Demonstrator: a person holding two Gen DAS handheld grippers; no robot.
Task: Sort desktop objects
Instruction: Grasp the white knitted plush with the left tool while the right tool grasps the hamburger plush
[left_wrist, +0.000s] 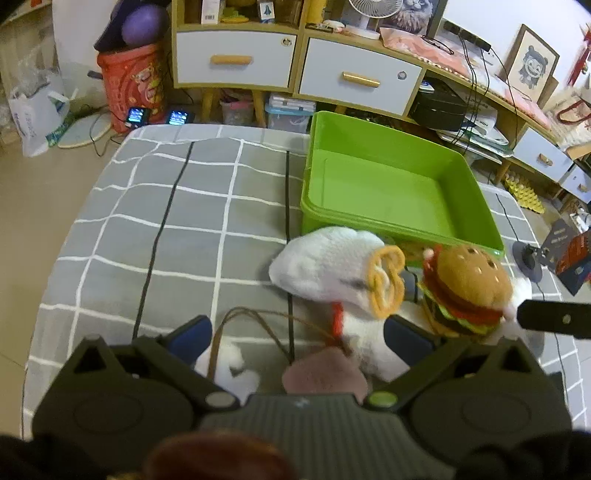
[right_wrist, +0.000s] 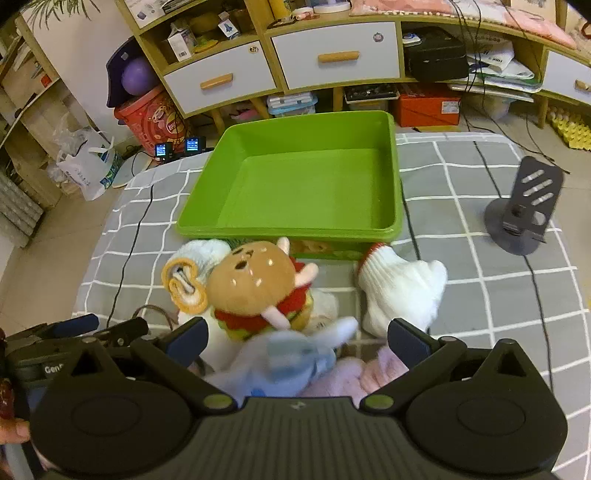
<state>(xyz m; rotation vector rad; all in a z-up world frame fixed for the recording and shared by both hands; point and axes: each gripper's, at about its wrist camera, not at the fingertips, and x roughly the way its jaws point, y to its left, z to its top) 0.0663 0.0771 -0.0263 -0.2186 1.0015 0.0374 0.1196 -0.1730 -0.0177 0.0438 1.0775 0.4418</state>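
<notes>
"Lay's" shows on the red tub (right_wrist: 155, 118).

Glossy smooth plastic green bin (right_wrist: 395, 177), fuzzy plush burger toy (right_wrist: 255, 284), matt woven checked tablecloth (left_wrist: 147, 229)

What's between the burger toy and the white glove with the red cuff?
In the right wrist view, only bare checked cloth lies between the burger plush and the white glove; they sit apart, both just before the green bin.
</notes>
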